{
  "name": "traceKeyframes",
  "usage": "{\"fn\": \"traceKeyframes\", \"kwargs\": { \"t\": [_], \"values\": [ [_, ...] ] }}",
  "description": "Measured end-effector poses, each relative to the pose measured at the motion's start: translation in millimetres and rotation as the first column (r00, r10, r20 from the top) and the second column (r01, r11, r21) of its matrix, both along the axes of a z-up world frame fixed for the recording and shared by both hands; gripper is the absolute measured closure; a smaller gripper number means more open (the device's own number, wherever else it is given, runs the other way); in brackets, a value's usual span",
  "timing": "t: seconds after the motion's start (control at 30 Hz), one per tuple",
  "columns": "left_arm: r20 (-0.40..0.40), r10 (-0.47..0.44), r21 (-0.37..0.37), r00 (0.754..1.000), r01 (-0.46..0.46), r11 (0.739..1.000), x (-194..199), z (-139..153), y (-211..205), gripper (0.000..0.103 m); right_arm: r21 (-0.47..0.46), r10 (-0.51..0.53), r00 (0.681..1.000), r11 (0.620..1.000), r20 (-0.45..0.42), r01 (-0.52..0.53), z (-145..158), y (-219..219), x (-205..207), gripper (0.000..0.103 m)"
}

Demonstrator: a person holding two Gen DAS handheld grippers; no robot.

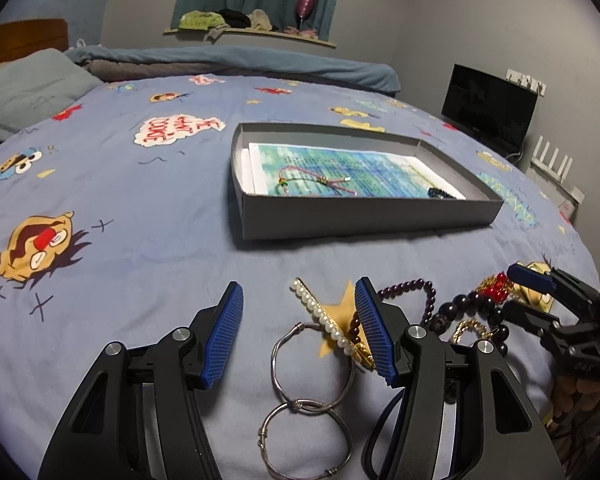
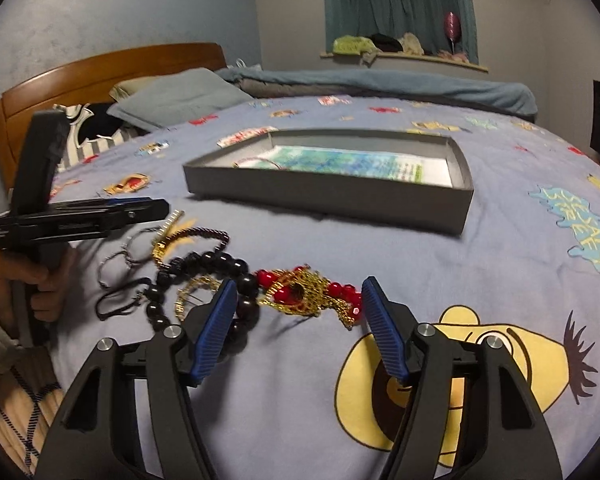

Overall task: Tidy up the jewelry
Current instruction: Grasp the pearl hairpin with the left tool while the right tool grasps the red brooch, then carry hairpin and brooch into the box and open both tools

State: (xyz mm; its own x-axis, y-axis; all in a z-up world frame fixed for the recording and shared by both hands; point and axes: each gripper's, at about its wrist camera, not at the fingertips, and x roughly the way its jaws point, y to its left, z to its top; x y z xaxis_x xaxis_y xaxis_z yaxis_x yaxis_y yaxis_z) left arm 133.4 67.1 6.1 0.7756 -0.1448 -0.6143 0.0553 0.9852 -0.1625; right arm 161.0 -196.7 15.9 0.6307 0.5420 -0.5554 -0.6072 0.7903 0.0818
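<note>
My left gripper [image 1: 299, 292] is open over the bedspread. A pearl hair clip [image 1: 320, 314] lies slanted between its fingers, close to the right pad, with two silver bangles [image 1: 312, 364] just in front. Purple beads [image 1: 410, 288] and a black bead bracelet [image 1: 474, 308] lie further right. My right gripper [image 2: 300, 286] is open, and a red and gold bead piece [image 2: 304, 290] lies between its fingertips without either pad pressing on it. The black bead bracelet [image 2: 220, 260] curls beside its left finger. A grey box [image 1: 368, 216] beyond holds a pink cord bracelet [image 1: 320, 180].
The grey box [image 2: 328, 200] sits mid-bed on a blue cartoon bedspread [image 2: 500, 240]. A hand holds the left gripper [image 2: 156, 208] at the left, over the silver bangles [image 2: 116, 264]. A black cord [image 2: 120, 304] and a gold chain [image 2: 188, 294] lie in the pile. Pillows and a wooden headboard stand behind.
</note>
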Motion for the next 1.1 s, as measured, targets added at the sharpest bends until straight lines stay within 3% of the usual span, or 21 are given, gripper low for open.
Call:
{"fn": "traceKeyframes", "kwargs": {
  "t": [0.13,0.2,0.33,0.4,0.5,0.83,0.97,1.1],
  "values": [
    [-0.015,-0.007,-0.019,1.000,0.007,1.000,2,-3,1,0.044,0.015,-0.015,1.000,1.000,-0.012,0.015,1,-5,4,0.074],
    [-0.027,-0.016,-0.024,1.000,0.015,1.000,4,-4,0,0.044,0.024,-0.019,0.999,1.000,-0.026,0.019,0,-7,6,0.079],
    [-0.044,-0.019,-0.023,0.999,0.018,1.000,9,-7,-3,0.048,0.028,-0.022,1.000,0.999,-0.023,0.022,2,-9,6,0.083],
    [-0.054,-0.002,-0.002,0.999,0.002,1.000,13,-8,-4,0.068,0.030,-0.024,0.999,0.999,-0.026,0.025,2,-9,6,0.085],
    [-0.068,0.005,0.023,0.998,-0.003,1.000,17,-11,-7,0.081,0.040,-0.029,0.999,0.999,-0.031,0.030,3,-11,8,0.088],
    [-0.103,-0.010,0.055,0.995,0.015,0.998,20,-17,-14,0.081,0.049,-0.036,0.997,0.998,-0.062,0.039,1,-10,16,0.089],
    [-0.070,-0.022,0.065,0.997,0.027,0.998,16,-12,-18,0.097,0.067,-0.025,0.998,0.997,-0.052,0.029,4,-11,16,0.095],
    [-0.012,-0.040,0.061,0.999,0.041,0.997,9,-3,-22,0.097,0.082,-0.018,0.999,0.996,-0.035,0.021,8,-13,14,0.095]
  ]
}}
